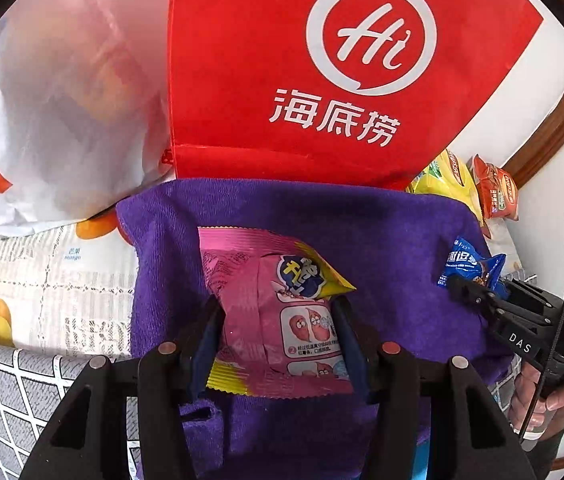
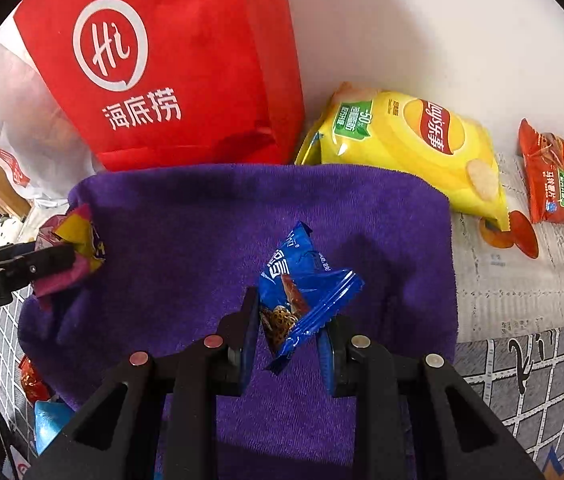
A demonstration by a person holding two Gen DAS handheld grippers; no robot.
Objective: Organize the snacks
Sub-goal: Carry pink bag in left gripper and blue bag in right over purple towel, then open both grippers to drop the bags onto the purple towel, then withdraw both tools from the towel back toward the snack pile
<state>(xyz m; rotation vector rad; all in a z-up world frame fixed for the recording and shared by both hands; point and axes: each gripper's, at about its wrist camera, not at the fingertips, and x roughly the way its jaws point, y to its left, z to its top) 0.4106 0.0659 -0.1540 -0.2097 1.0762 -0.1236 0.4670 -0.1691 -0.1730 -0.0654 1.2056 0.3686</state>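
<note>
Purple towel [image 2: 202, 216] below; blue packet [image 2: 301, 292] seemingly pinched between right tool [image 2: 287, 338] pads

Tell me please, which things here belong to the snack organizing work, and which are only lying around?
Belong to the job:
- pink snack packet, held in the left gripper
- blue cookie packet, held in the right gripper
- purple towel below both
- yellow chip bag
- orange chip bag

Probably just lying about:
- red paper bag
- white plastic bag

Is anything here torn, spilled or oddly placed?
Nothing looks spilled or torn. The yellow chip bag lies tipped on its side beside the red bag, its corner overlapping the purple towel.
</note>
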